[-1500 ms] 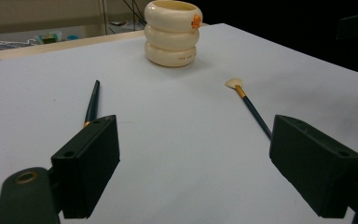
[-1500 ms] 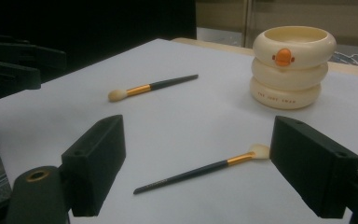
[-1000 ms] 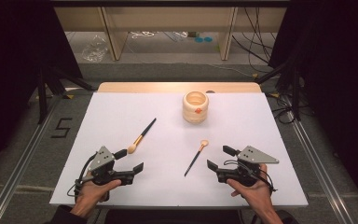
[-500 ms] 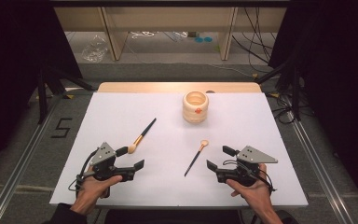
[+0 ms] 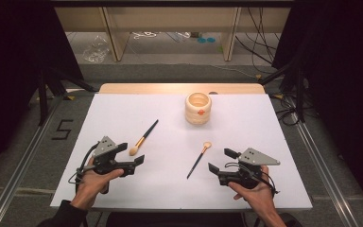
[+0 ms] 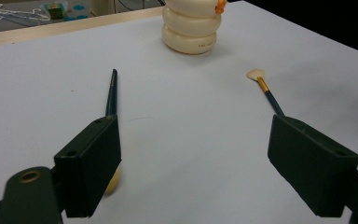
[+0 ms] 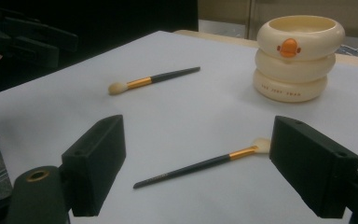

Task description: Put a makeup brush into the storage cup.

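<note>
two brushes lie loose on the desk (image 5: 123, 118), and neither one is in the cup (image 5: 198, 108) yet, so as i judge it the work has hardly begun. the left brush (image 5: 143, 137) lies at a slant with its round head near me and its dark handle pointing far and right; in my left gripper view the head peeks out from behind one black pad (image 6: 93, 163), so my left gripper (image 5: 133, 159) is just beside it. its jaws stand wide and hold nothing.

the right brush (image 5: 198, 159) lies nearer the middle, flat fan head toward the cup, handle tip toward me. my right gripper (image 5: 220, 160) sits just to the right of the handle tip, jaws wide too and empty. in my right gripper view that brush (image 7: 200, 164) lies across the gap between the pads, a little beyond them, not yet between them.

the cup stands upright at the far middle of the desk, cream, ringed, with an orange duck bill on its side (image 7: 289, 47). its mouth looks empty from above.

left to do, by my reckoning: close on each brush, lift it, carry it to the far middle and drop it handle-down into the cup. both picks are low and thin against the desk, so each will need the pads brought right down to the surface.
</note>
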`<state>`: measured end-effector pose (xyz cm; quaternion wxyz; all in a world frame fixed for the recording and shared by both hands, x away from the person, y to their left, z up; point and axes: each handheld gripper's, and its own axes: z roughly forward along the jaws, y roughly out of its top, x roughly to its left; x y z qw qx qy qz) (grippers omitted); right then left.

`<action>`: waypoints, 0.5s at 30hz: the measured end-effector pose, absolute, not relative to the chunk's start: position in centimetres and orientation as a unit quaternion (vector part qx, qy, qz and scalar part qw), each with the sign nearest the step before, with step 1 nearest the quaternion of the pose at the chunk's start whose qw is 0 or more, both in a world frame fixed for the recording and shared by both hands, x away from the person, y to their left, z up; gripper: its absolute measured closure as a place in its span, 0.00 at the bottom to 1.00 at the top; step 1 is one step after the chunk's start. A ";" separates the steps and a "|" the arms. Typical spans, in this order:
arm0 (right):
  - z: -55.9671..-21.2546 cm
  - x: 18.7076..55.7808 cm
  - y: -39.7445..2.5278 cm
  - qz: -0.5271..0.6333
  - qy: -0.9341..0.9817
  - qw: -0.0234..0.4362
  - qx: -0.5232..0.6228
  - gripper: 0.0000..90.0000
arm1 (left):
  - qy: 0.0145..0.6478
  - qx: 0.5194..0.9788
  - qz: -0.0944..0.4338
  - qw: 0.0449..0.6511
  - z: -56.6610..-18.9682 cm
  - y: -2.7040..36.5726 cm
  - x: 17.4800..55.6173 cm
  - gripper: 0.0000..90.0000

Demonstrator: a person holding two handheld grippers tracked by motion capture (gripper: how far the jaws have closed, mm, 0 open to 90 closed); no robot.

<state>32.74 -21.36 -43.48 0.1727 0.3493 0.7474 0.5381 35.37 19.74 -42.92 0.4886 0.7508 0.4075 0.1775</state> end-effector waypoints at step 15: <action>-43.7 32.9 -21.1 0.543 0.747 0.173 0.343 0.22 | 0.393 0.799 0.162 0.425 -41.7 19.5 39.7 0.19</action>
